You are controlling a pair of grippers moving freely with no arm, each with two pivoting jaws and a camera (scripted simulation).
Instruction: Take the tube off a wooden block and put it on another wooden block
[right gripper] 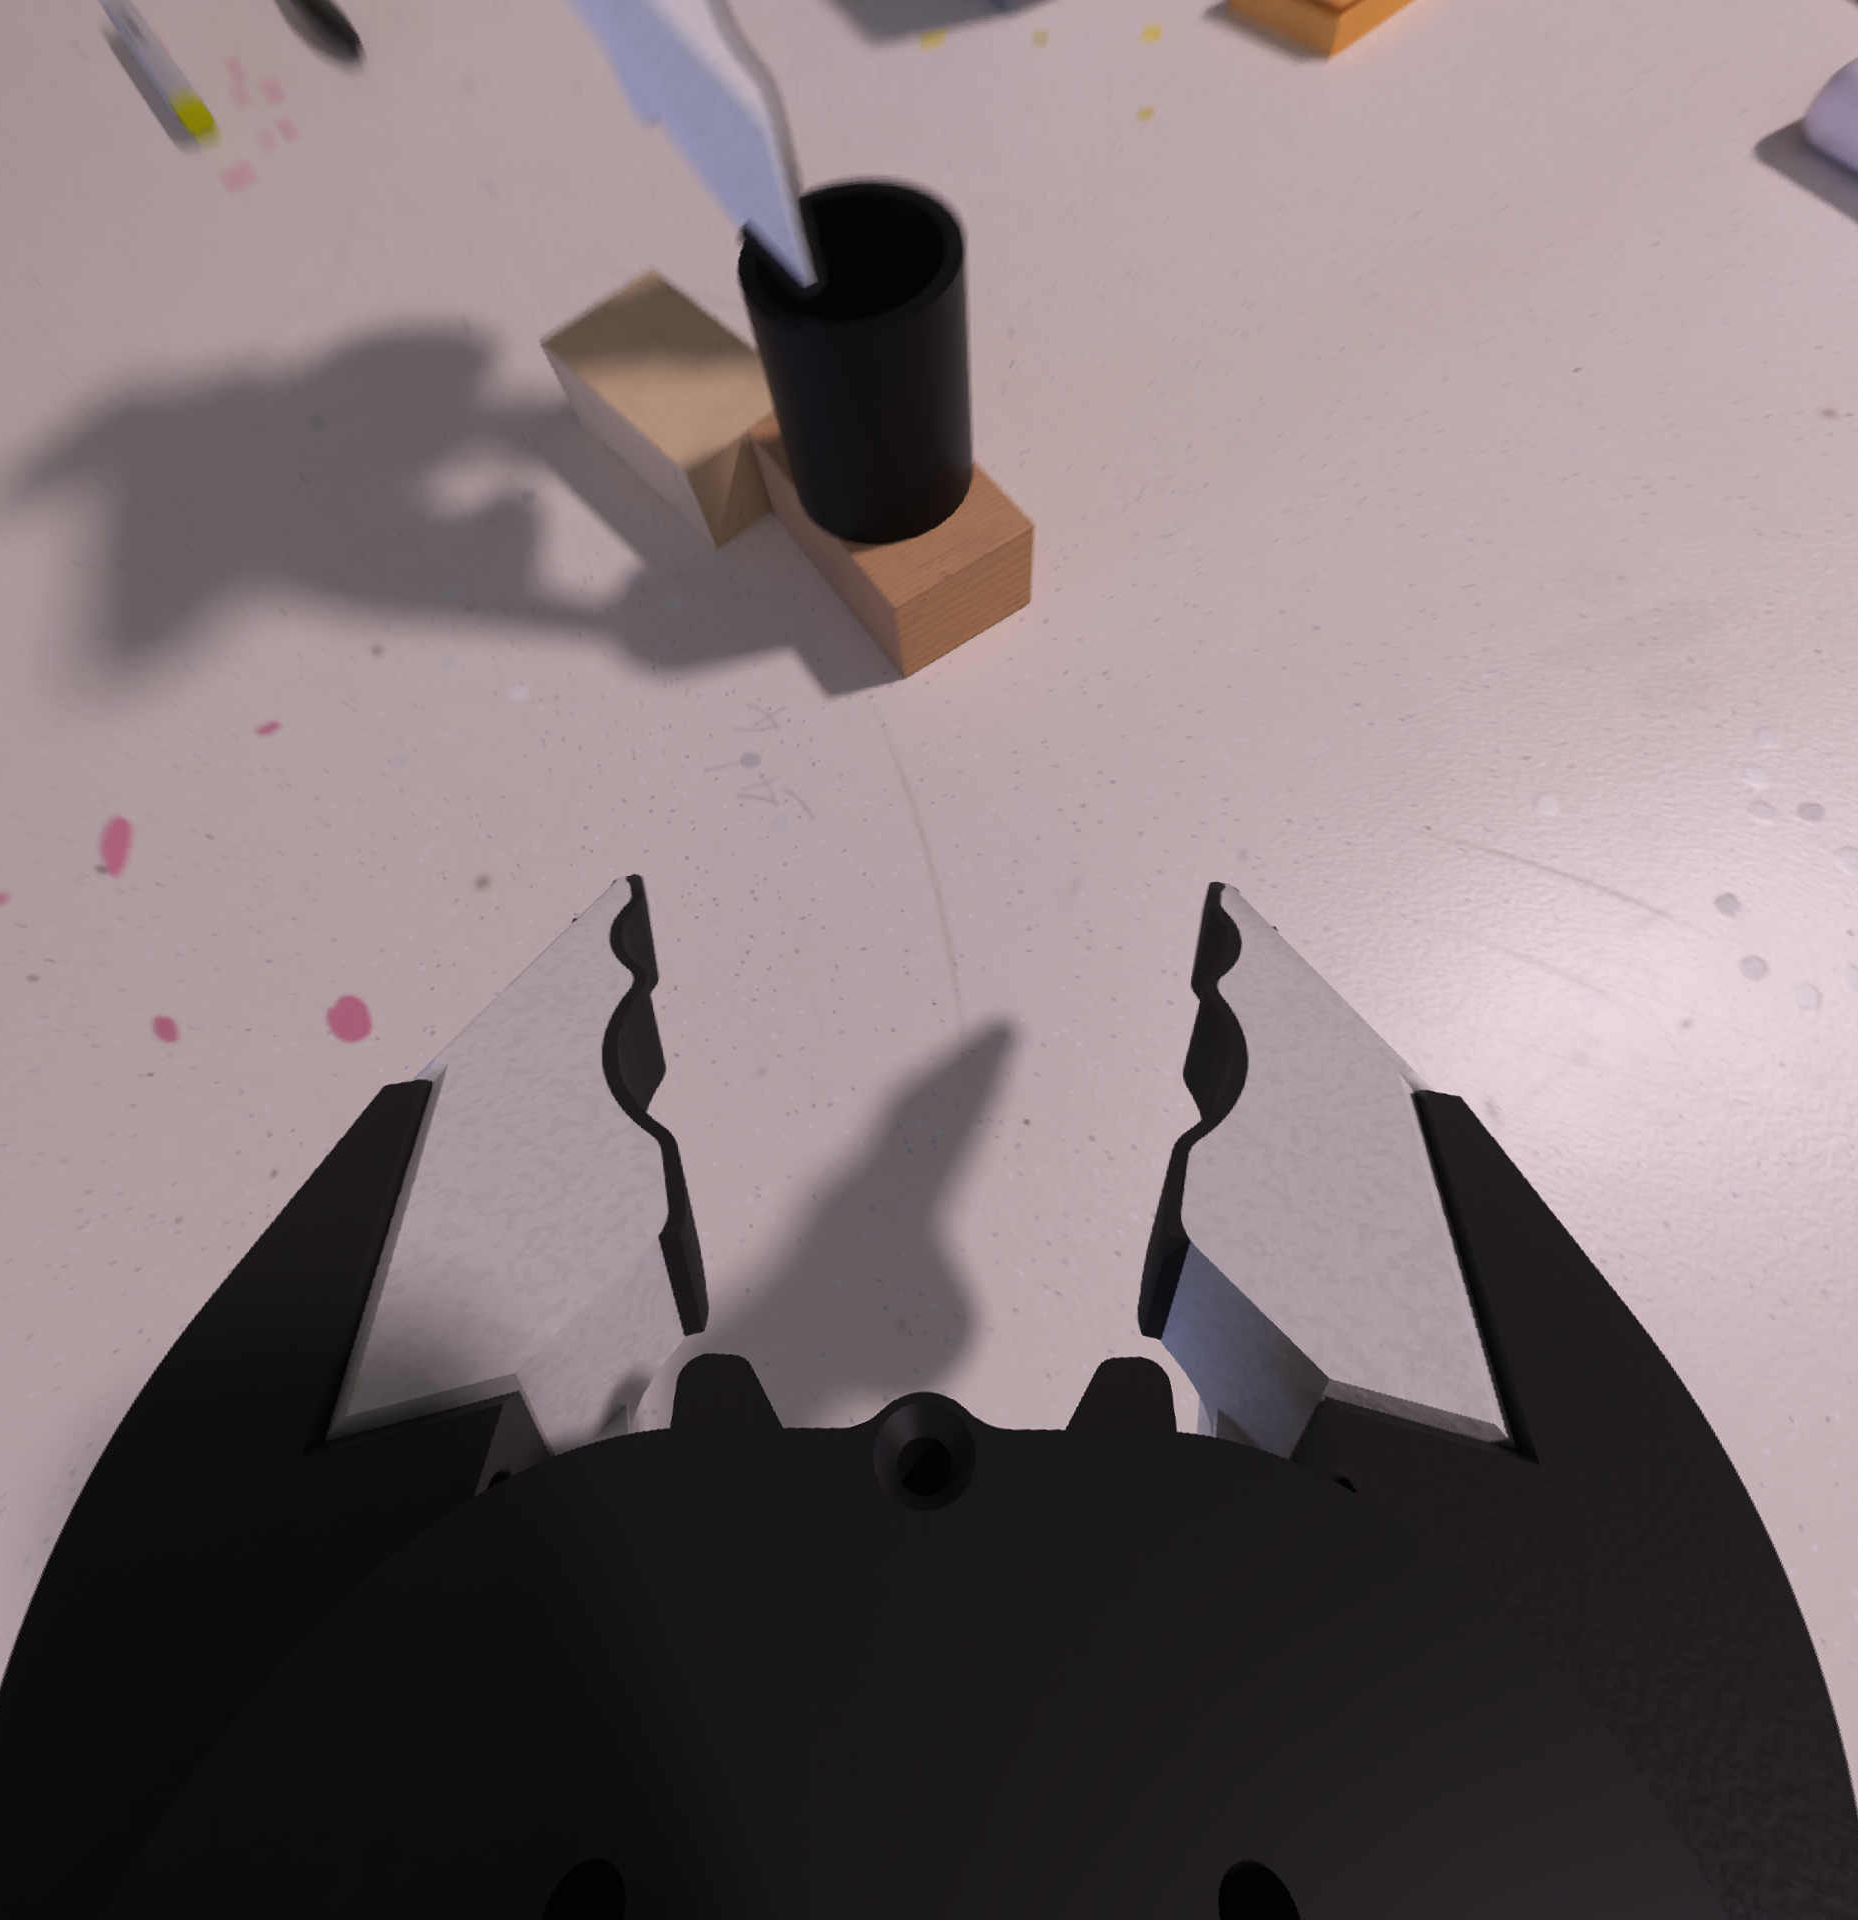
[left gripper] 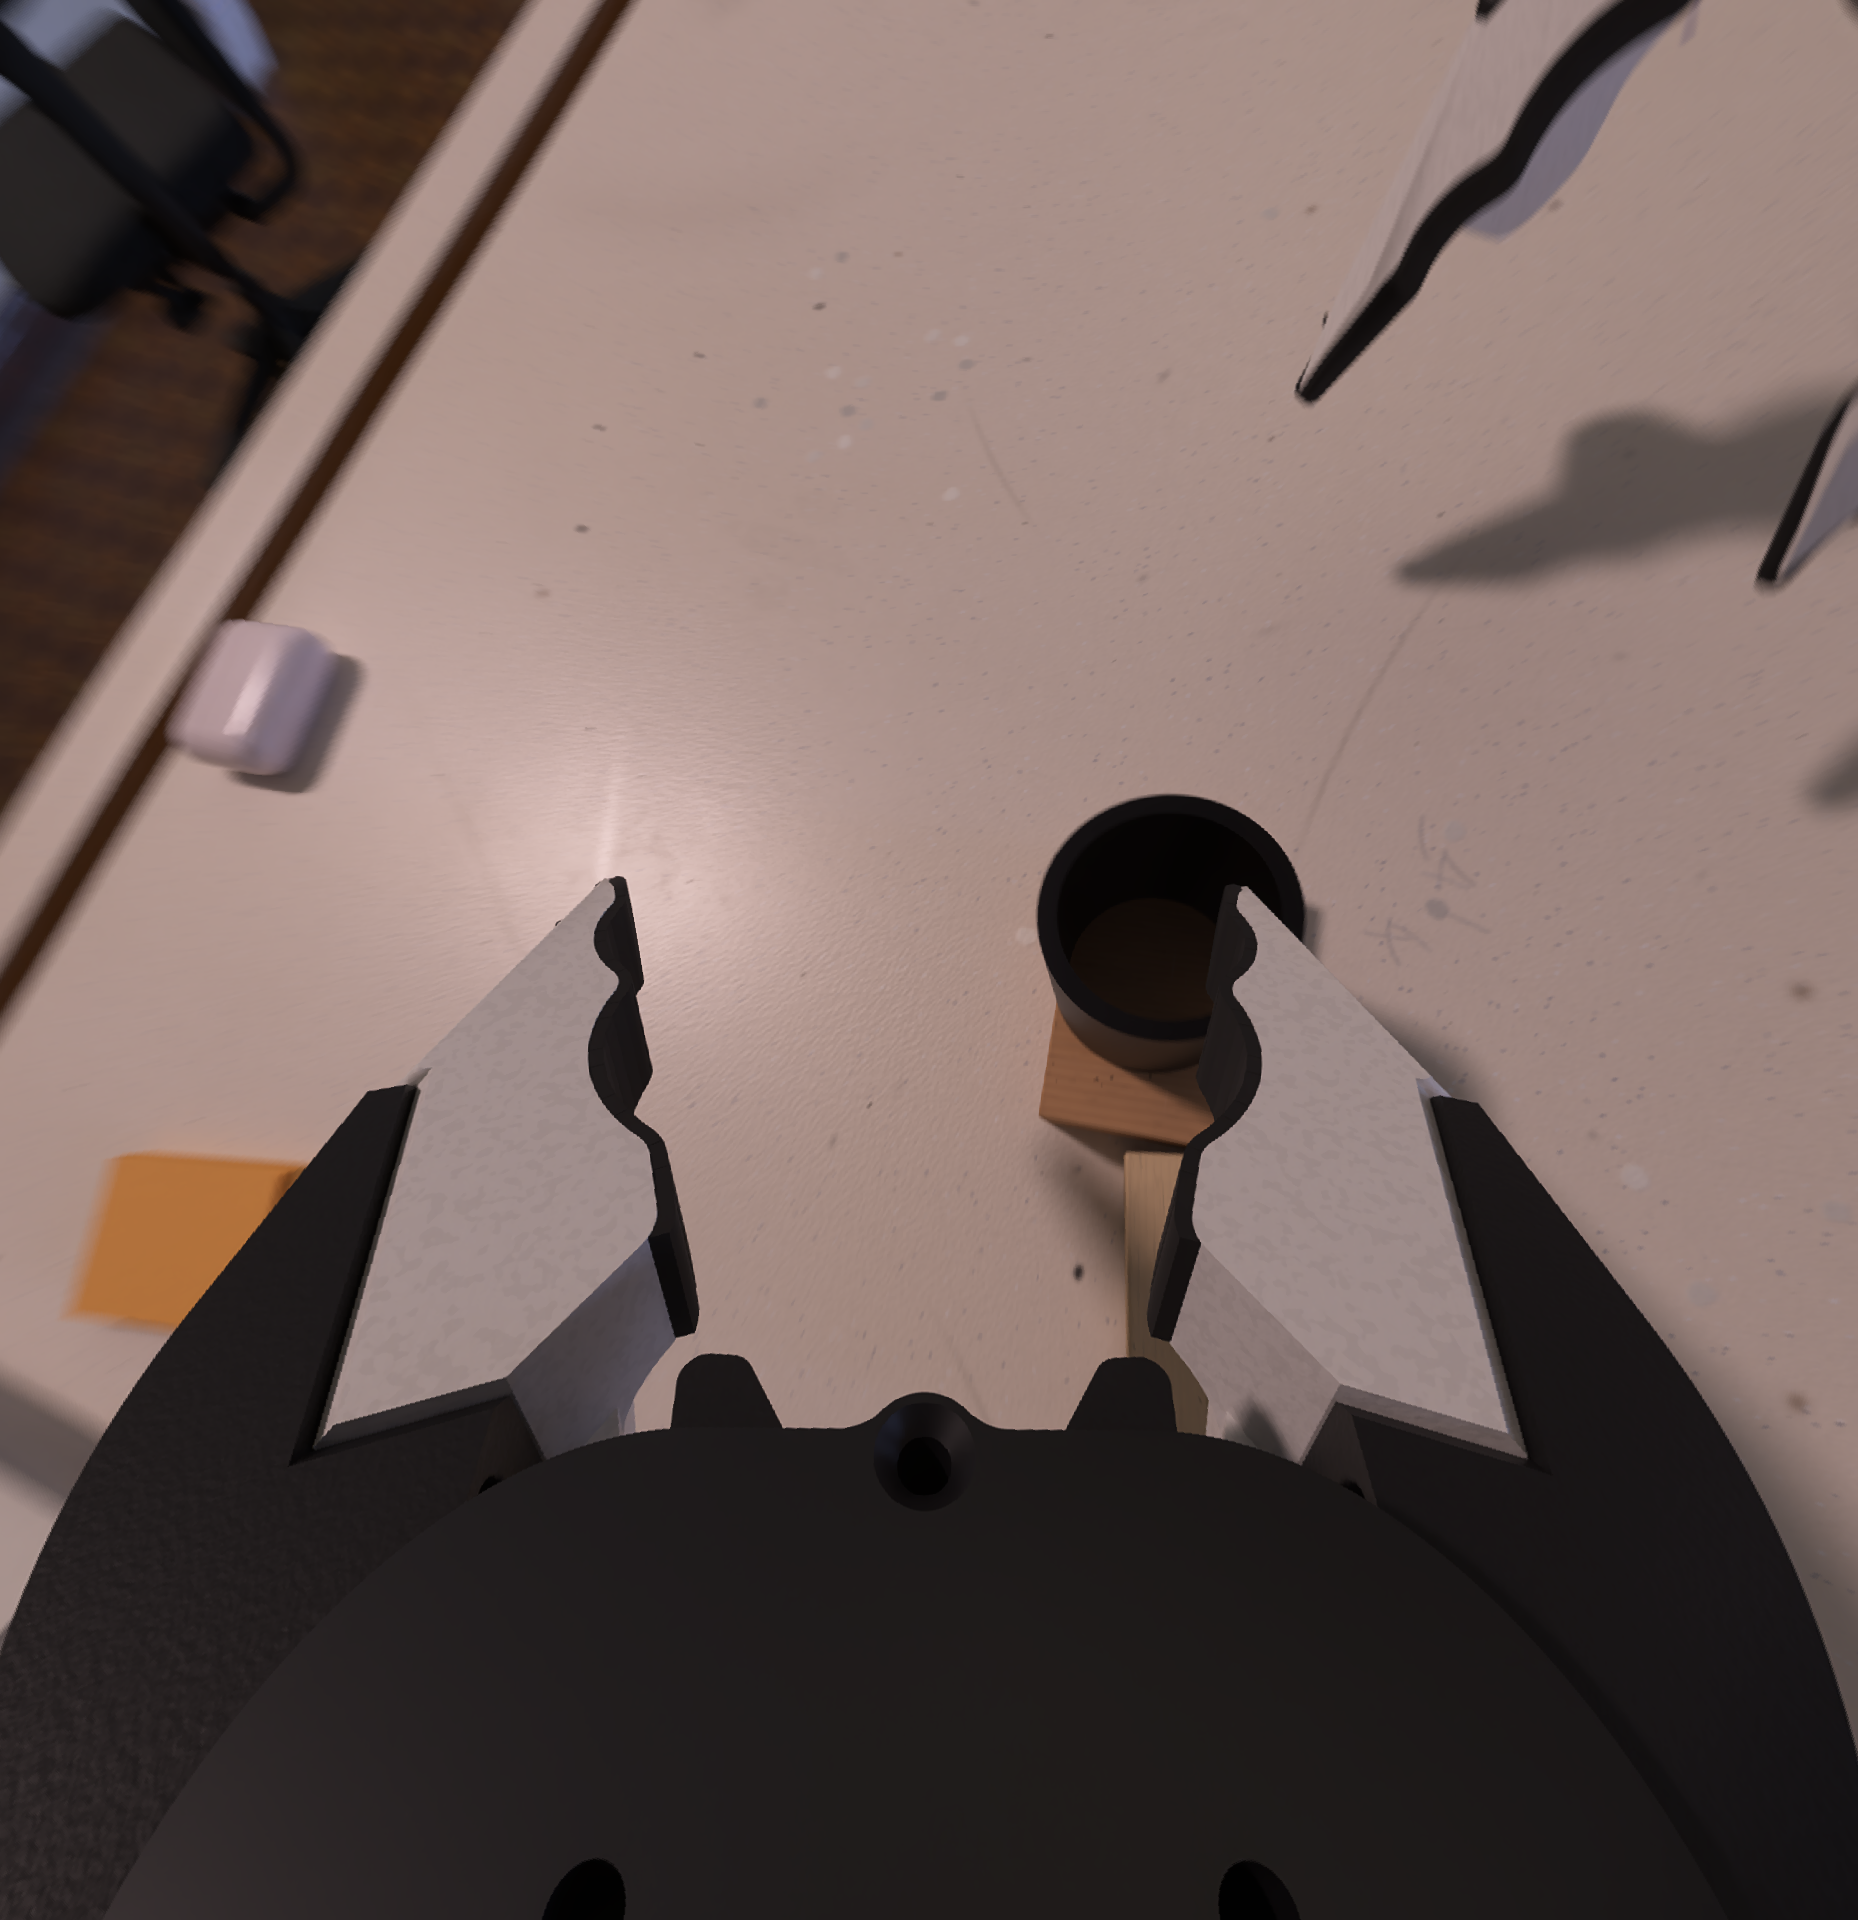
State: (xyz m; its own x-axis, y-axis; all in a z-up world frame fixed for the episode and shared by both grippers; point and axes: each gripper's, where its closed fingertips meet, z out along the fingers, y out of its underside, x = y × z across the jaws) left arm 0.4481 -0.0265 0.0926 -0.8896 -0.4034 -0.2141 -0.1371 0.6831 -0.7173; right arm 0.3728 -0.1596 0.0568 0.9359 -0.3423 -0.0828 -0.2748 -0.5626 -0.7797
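A black tube stands upright on a tan wooden block; both also show in the right wrist view, the tube on the block. A paler wooden block lies touching it, and it is partly hidden behind my finger in the left wrist view. My left gripper is open and empty above them, its right fingertip over the tube's rim; one of its fingers reaches the tube's mouth. My right gripper is open and empty, well short of the blocks.
The table edge runs along the left, with a chair beyond. A white case and an orange pad lie near that edge. A pen lies far left. The right gripper's fingers hang at the upper right.
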